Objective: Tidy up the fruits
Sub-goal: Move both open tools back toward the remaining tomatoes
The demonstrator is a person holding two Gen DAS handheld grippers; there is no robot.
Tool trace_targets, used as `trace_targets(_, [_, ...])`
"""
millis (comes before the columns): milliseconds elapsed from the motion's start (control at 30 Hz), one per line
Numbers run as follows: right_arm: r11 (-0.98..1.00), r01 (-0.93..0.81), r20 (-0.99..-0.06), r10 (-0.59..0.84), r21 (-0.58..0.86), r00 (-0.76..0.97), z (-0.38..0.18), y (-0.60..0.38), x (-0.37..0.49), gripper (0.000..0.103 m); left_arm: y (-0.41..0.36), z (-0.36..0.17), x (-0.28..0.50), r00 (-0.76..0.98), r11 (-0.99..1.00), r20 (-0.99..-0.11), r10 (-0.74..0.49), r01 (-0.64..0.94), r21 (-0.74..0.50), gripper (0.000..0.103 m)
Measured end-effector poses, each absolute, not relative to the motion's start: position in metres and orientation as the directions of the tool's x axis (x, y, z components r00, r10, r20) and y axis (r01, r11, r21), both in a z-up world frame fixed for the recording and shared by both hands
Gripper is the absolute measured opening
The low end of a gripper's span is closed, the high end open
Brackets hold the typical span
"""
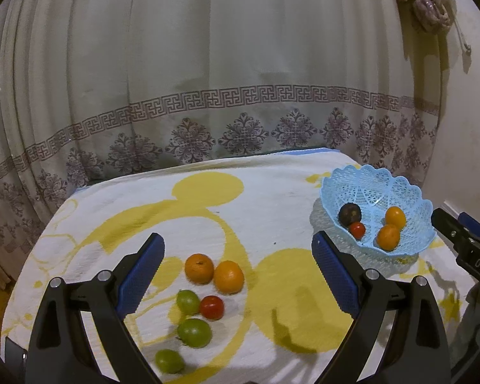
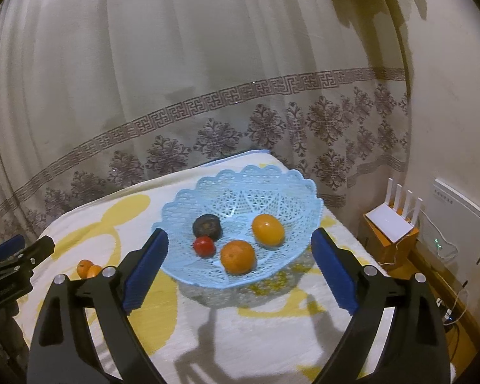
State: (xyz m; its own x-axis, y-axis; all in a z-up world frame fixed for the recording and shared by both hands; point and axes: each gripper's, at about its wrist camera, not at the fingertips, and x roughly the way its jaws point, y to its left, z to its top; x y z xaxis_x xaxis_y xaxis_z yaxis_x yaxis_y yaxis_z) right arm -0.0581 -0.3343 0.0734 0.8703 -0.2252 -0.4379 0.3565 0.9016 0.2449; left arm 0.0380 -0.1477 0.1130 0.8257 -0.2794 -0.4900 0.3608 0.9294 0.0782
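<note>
Blue lattice basket point(image 2: 240, 192) near desk's right edge — holds four fruits. Left gripper point(image 1: 238, 275) released over loose fruits; right gripper point(image 2: 240, 267) released, empty.

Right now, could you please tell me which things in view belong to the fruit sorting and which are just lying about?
Belongs to the job:
blue basket, holding four fruits
two oranges on the cloth
three green fruits
red tomato
left tongs, open
right tongs, open

Just lying about:
router
curtain
</note>
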Motion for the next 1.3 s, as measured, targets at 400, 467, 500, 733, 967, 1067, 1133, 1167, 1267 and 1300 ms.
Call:
trace_targets(400, [0.933,0.293,-0.452,-0.174,0.208,0.875,0.072,-0.302,-0.055,0.092,-0.087,0.112,0.044,0.839,0.965,-0.508,-0.195,0.258,0.056,0.093])
trace_targets(467, [0.938,0.281,-0.455,-0.165,0.202,0.875,0.071,-0.296,-0.055,0.092,-0.079,0.110,0.044,0.837,0.967,-0.514,-0.187,0.250,0.054,0.093])
trace_targets(500, [0.940,0.277,-0.456,-0.161,0.199,0.875,0.071,-0.293,-0.054,0.092,-0.075,0.108,0.044,0.835,0.968,-0.519,-0.181,0.244,0.055,0.093])
trace_targets(733, [0.953,0.243,-0.478,-0.130,0.183,0.869,0.065,-0.273,-0.049,0.092,-0.053,0.086,0.043,0.807,0.973,-0.568,-0.160,0.226,0.047,0.093])
trace_targets(967, [0.960,0.218,-0.494,-0.106,0.175,0.863,0.060,-0.257,-0.046,0.092,-0.047,0.060,0.042,0.760,0.969,-0.630,-0.163,0.242,0.042,0.093])
trace_targets(1067, [0.962,0.211,-0.503,-0.098,0.173,0.859,0.058,-0.251,-0.045,0.092,-0.050,0.047,0.041,0.734,0.962,-0.657,-0.174,0.269,0.045,0.092])
trace_targets(1133, [0.964,0.206,-0.509,-0.092,0.171,0.856,0.056,-0.248,-0.044,0.092,-0.051,0.040,0.040,0.719,0.959,-0.672,-0.178,0.281,0.046,0.088])
trace_targets(1167, [0.964,0.203,-0.512,-0.089,0.171,0.854,0.055,-0.246,-0.044,0.092,-0.052,0.036,0.041,0.708,0.957,-0.683,-0.181,0.288,0.044,0.082])
trace_targets(1267, [0.965,0.197,-0.522,-0.079,0.173,0.849,0.053,-0.242,-0.042,0.092,-0.051,0.025,0.043,0.676,0.953,-0.710,-0.195,0.301,0.025,0.073])
trace_targets(1300, [0.965,0.195,-0.524,-0.078,0.172,0.848,0.053,-0.241,-0.041,0.092,-0.050,0.022,0.043,0.664,0.952,-0.720,-0.202,0.304,0.014,0.072])
